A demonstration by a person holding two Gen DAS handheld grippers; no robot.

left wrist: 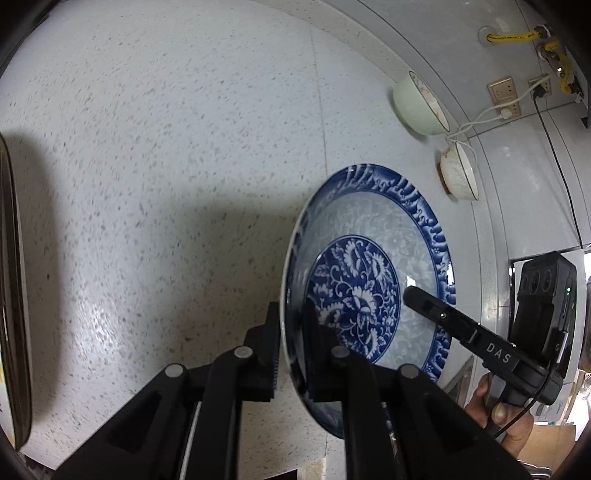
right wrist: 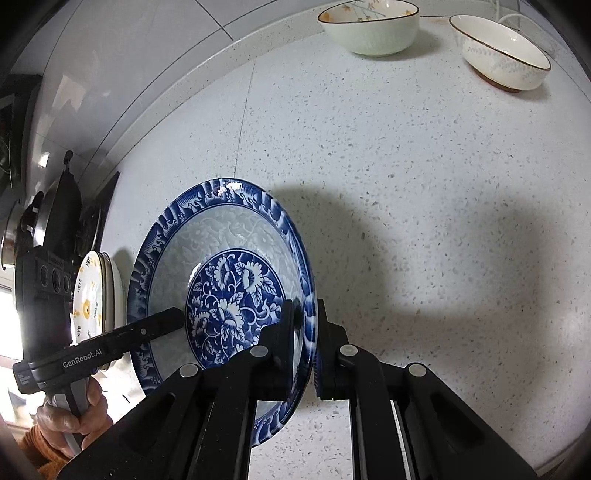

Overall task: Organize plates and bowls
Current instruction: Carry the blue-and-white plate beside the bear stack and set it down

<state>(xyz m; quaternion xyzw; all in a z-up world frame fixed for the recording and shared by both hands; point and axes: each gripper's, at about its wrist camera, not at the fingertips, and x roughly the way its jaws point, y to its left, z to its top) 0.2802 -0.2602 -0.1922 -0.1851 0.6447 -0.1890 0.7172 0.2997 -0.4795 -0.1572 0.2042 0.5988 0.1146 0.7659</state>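
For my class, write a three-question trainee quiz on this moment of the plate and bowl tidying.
1. True or false: both grippers clamp the blue-patterned plate.
2. How many bowls stand on the countertop? A one, B two, C four.
3. Fill in: the stacked plates show a ____ flower print.

Key: 1 true: the left gripper and right gripper each pinch opposite rims. 2 B: the pale green bowl and white bowl. 3 yellow.

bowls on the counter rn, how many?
2. Pale green bowl at the back of the counter near the wall; white leaf-patterned bowl beside it, apart, tilted on something brown. Others may sit out of frame.
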